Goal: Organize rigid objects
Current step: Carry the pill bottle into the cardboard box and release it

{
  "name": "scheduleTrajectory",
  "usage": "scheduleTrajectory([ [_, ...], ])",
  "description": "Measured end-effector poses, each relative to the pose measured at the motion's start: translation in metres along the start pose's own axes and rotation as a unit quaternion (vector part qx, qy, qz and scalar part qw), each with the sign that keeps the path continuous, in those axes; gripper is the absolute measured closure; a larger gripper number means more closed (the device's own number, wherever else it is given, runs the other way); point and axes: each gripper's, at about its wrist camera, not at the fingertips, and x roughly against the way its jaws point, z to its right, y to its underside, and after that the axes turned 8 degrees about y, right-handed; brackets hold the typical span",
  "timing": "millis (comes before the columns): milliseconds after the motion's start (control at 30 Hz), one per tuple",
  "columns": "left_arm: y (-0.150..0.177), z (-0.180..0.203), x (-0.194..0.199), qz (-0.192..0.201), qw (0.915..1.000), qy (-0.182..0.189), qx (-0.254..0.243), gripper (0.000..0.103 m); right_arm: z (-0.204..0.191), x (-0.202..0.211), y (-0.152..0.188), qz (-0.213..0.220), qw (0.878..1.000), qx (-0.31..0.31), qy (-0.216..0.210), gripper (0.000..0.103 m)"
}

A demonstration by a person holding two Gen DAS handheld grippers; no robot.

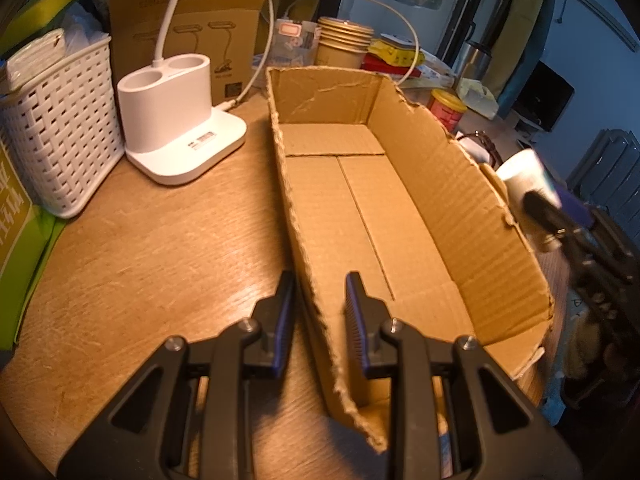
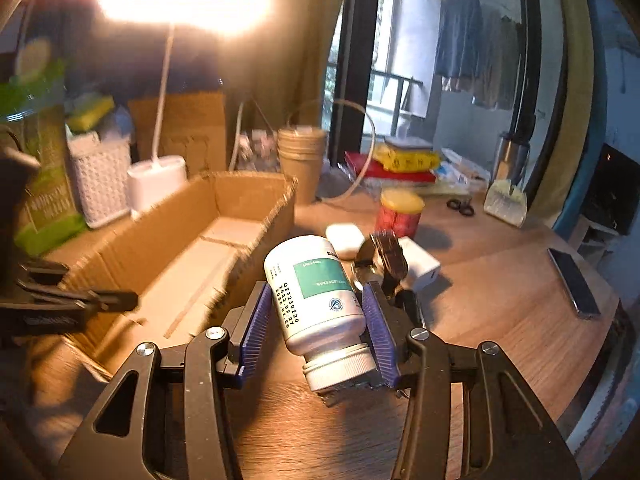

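An open, torn-edged cardboard box (image 1: 440, 208) lies lengthwise on the wooden table, empty inside. My left gripper (image 1: 320, 300) straddles the near end of its left wall, one blue pad outside and one inside, shut on the wall. My right gripper (image 2: 318, 294) is shut on a white pill bottle (image 2: 320, 320) with a green label, cap toward the camera, held above the table just right of the box (image 2: 168, 240). In the left wrist view the bottle (image 1: 524, 176) shows blurred beyond the box's right wall.
Left of the box stand a white lamp base (image 1: 180, 120) and a white woven basket (image 1: 60, 140). Paper cups (image 1: 344, 44) sit behind it. To the right lie a red jar (image 2: 400, 216), a white charger (image 2: 420, 268), a white case (image 2: 344, 240), scissors (image 2: 460, 206) and a phone (image 2: 572, 284).
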Motion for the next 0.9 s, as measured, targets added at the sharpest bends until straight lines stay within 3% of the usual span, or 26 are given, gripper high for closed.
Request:
scheduleTrajectory([
  [300,0.001,0.001,0.000,0.001,1.0000,-0.002,-0.001,0.076,-0.022,0.037,-0.024,0.047,0.997,0.005,-0.054,0.053],
  [633,0.001,0.001,0.000,0.001,1.0000,-0.002,-0.001,0.076,-0.057,0.033,-0.022,0.035,0.994,0.033,-0.094,0.053],
  [900,0.001,0.001,0.000,0.001,1.0000,-0.002,-0.001,0.076,-0.071,0.019,-0.012,0.006,0.994,0.050,-0.102,0.053],
])
